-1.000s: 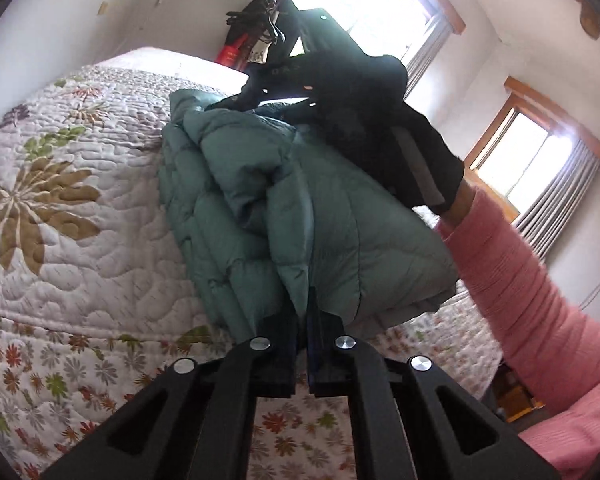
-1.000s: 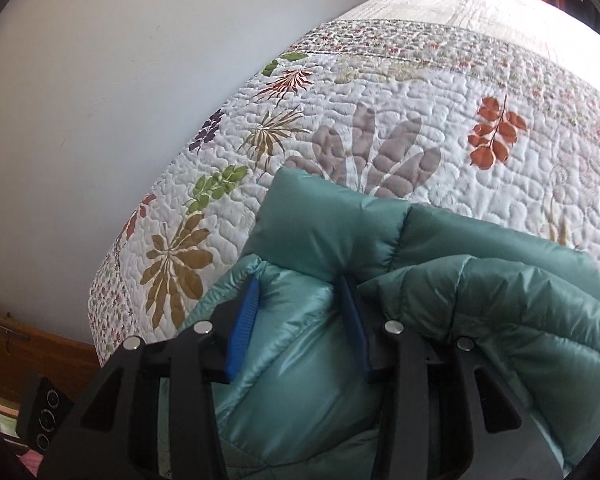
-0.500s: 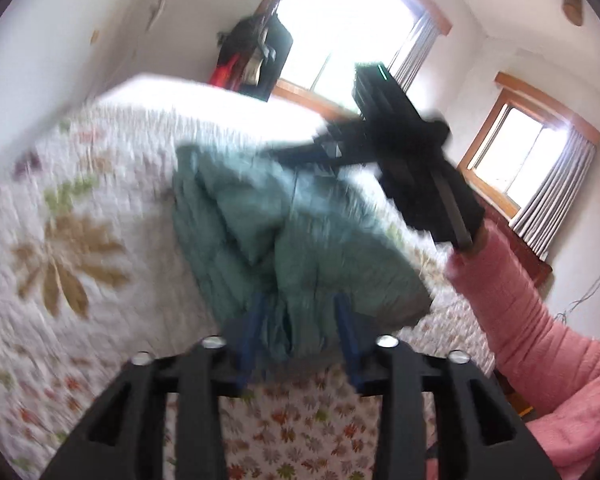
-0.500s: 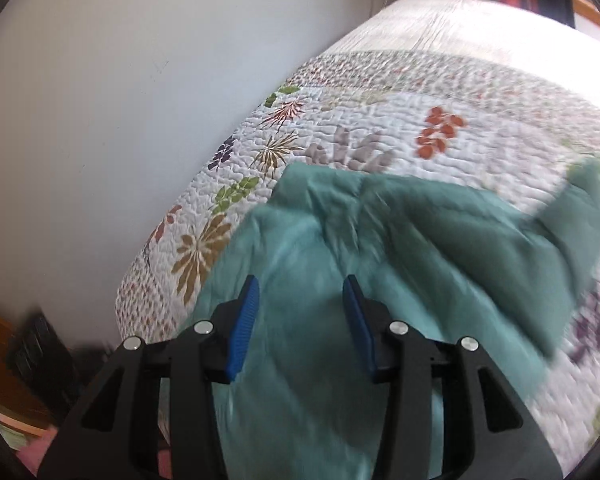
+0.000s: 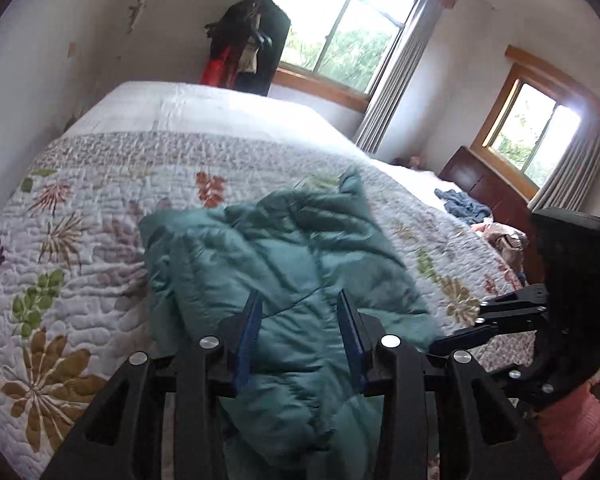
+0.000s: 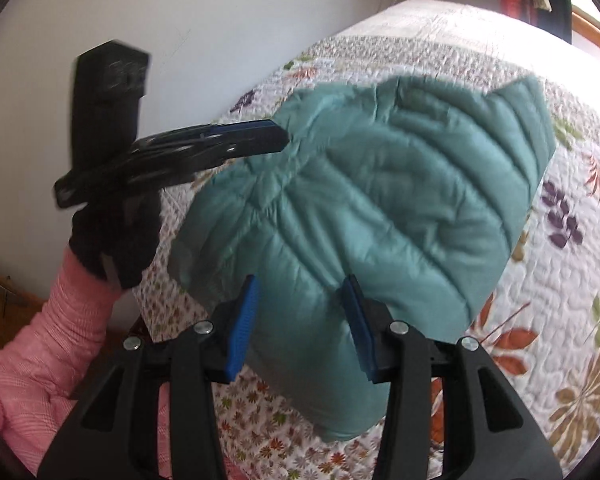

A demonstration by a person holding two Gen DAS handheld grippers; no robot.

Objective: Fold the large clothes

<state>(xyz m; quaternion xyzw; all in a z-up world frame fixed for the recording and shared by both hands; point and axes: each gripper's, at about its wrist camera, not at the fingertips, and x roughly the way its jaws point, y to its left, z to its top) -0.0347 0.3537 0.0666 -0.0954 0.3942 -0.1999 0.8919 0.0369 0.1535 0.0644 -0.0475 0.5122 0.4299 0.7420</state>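
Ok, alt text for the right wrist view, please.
A folded teal puffer jacket lies on a floral quilted bed, with the open right gripper above its near end. To the left, the left gripper, held by a black-gloved hand with a pink sleeve, reaches the jacket's edge.

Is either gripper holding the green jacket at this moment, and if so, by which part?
Nothing is held. The left gripper and the right gripper both have open jaws above the folded jacket, which lies free on the quilt.
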